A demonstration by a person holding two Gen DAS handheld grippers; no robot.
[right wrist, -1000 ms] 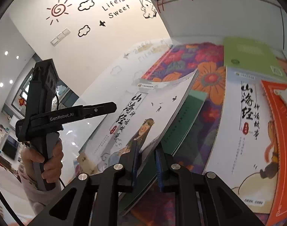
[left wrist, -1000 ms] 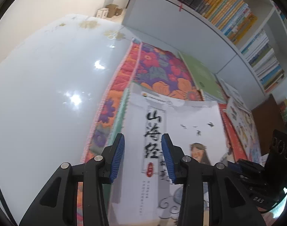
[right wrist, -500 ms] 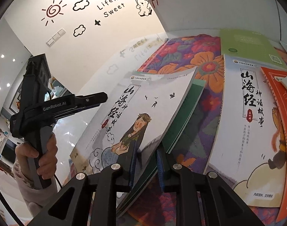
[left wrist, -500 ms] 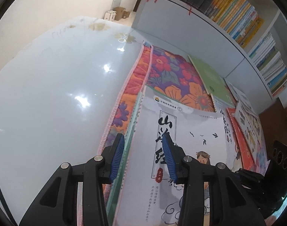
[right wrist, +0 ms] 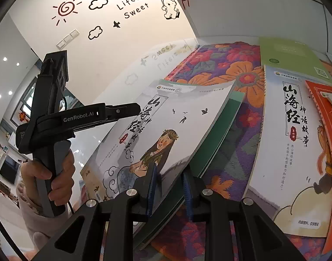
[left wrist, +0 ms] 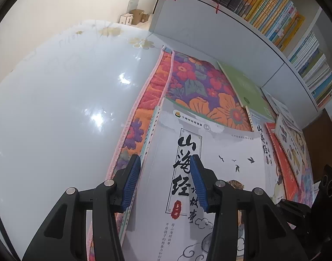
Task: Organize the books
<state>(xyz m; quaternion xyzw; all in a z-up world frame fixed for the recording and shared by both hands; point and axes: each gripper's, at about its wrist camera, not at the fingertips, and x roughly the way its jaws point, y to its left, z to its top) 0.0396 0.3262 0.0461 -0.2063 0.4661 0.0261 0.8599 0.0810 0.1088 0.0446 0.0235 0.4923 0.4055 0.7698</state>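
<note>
Left wrist view: the left gripper (left wrist: 164,180) hovers low in the frame over a white storybook (left wrist: 209,174) stacked on a green-edged book (left wrist: 144,152). Its jaws are opening, blue pads straddling the storybook's left spine edge without pressing on it. The pair rests on a floral mat (left wrist: 198,82) covering the right half of the glossy white surface (left wrist: 57,108). A light-green book (left wrist: 244,87) lies at upper right, an orange book (left wrist: 283,165) at right, below packed bookshelves (left wrist: 274,10).

Right wrist view: the right gripper (right wrist: 169,192), at bottom centre, has the storybook's (right wrist: 166,130) lower corner between its pads; the jaws are opening, easing a grip that looks released or nearly so. The green-edged book (right wrist: 218,139) juts out beneath. A hand (right wrist: 54,174) at lower left holds the other gripper against the storybook's left edge. A second white storybook (right wrist: 292,152) lies flat at right.

The storybook looks thin, light, glossy and floppy, likely to sag or slip; hold it by the stiffer spine edge, or square both books and lift them together.
</note>
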